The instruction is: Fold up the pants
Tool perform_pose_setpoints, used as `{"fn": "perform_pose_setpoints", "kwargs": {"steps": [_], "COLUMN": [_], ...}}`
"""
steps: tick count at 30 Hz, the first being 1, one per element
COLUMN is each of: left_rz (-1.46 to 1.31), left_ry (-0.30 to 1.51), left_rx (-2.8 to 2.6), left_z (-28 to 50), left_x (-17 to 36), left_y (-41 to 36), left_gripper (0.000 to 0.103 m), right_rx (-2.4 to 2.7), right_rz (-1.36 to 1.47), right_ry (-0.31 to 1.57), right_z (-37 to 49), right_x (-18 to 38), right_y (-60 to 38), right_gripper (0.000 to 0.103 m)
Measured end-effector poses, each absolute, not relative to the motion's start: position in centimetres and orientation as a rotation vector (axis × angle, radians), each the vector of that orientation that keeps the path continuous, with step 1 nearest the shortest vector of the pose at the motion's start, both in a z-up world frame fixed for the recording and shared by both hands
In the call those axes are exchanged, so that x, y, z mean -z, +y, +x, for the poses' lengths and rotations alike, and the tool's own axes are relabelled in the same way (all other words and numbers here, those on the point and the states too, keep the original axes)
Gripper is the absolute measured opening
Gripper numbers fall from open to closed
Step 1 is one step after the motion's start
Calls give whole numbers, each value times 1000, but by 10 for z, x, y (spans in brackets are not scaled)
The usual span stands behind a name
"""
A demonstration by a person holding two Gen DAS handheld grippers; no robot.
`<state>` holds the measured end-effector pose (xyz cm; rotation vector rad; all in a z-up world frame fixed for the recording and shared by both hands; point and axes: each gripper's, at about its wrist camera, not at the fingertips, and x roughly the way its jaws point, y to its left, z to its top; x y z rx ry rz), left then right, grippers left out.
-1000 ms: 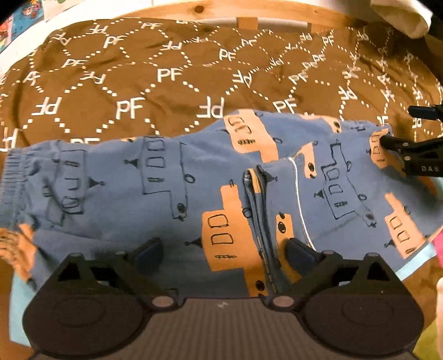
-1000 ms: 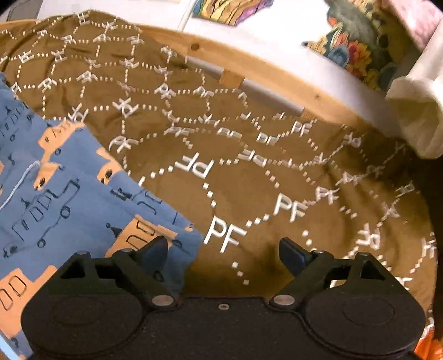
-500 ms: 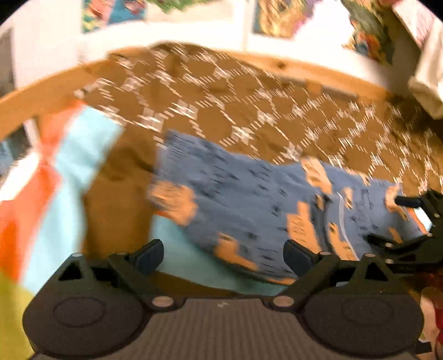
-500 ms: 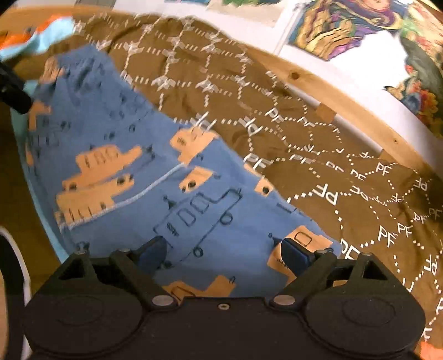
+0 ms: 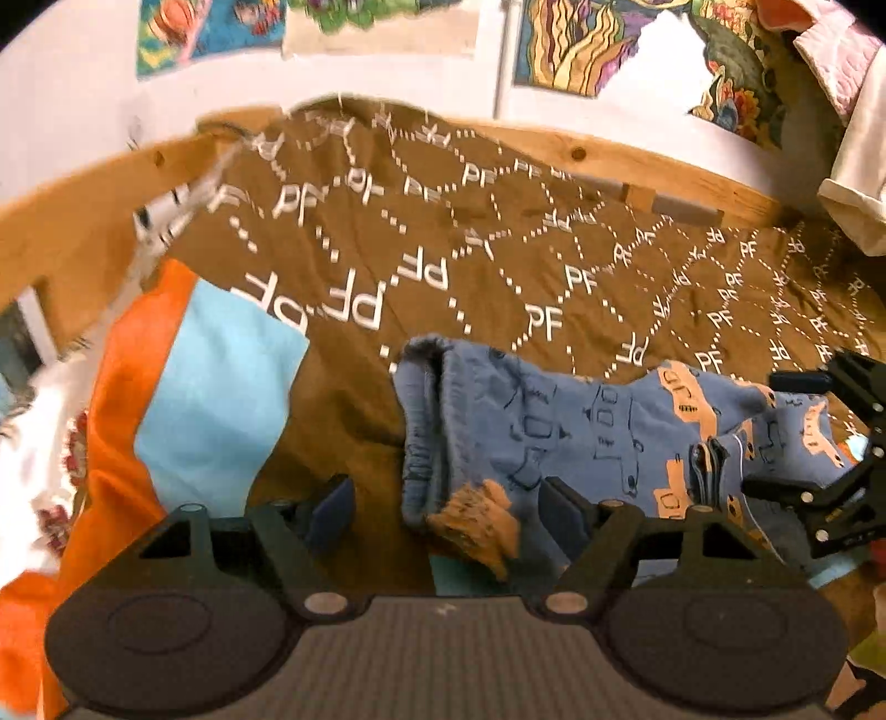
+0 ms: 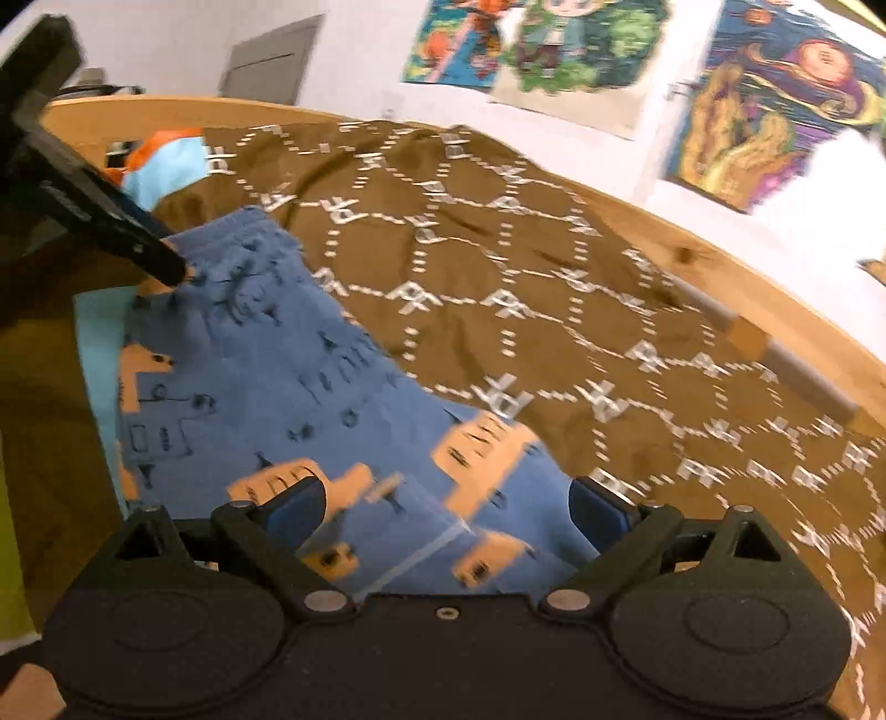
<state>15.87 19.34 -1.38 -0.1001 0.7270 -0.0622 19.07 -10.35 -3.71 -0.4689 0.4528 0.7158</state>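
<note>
Blue pants [image 5: 581,432] with the orange truck print lying on the brown "PF" bedspread [image 5: 498,249], roughly folded lengthwise, waistband end bunched up on the left in the left wrist view and legs running off to the right. Left gripper [image 5: 448,507] low over the waistband end, jaws spread wide, orange patch of fabric sitting between them but not pinched. Right gripper [image 6: 448,509] over the leg end, jaws wide apart too, blue fabric right below, nothing clamped. Tip of the left gripper visible from the right wrist view, touching the waistband corner. Orange and light-blue blanket [image 5: 183,399] off to the left on the bed, wooden bed frame [image 5: 692,183] behind, colourful posters [image 6: 531,44] on the white wall. Right wrist view pretty motion-blurred.
</note>
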Motion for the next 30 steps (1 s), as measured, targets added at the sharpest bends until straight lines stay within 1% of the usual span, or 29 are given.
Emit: {"fn": "perform_pose_setpoints", "kwargs": {"steps": [3,6,8,10,12,14,16,19,20,22,30], "left_rz": [-123,-130,-109,-94,-127,-147,-166,-204,-205,-166,-102], "left_ry": [758,789,807,836,866,880,892,898,898,888,804], "left_rx": [121,103,74,48,51,28,7,-31,-42,-57,55], "left_z": [167,173,176,179,184,186,187,186,186,185,178], "left_x": [15,14,12,11,12,10,8,4,0,-10,-58], "left_y": [204,205,202,197,197,197,196,193,189,174,111], "left_gripper": [76,70,61,39,31,29,24,17,16,15,14], "right_rx": [-761,-797,-797,-779,-778,-776,-771,-769,-775,-788,-731], "right_rz": [-528,-542,-531,-532,-507,-465,-456,-453,-447,-429,-417], "right_ry": [449,461,495,570,626,635,610,583,574,565,596], "right_z": [201,219,235,254,269,274,268,255,249,238,203], "right_x": [37,36,37,45,54,53,49,42,40,34,32], "right_y": [-92,-85,-78,-70,-66,-66,-68,-75,-79,-88,-134], "right_gripper": [90,76,50,41,41,42,43,48,52,56,57]}}
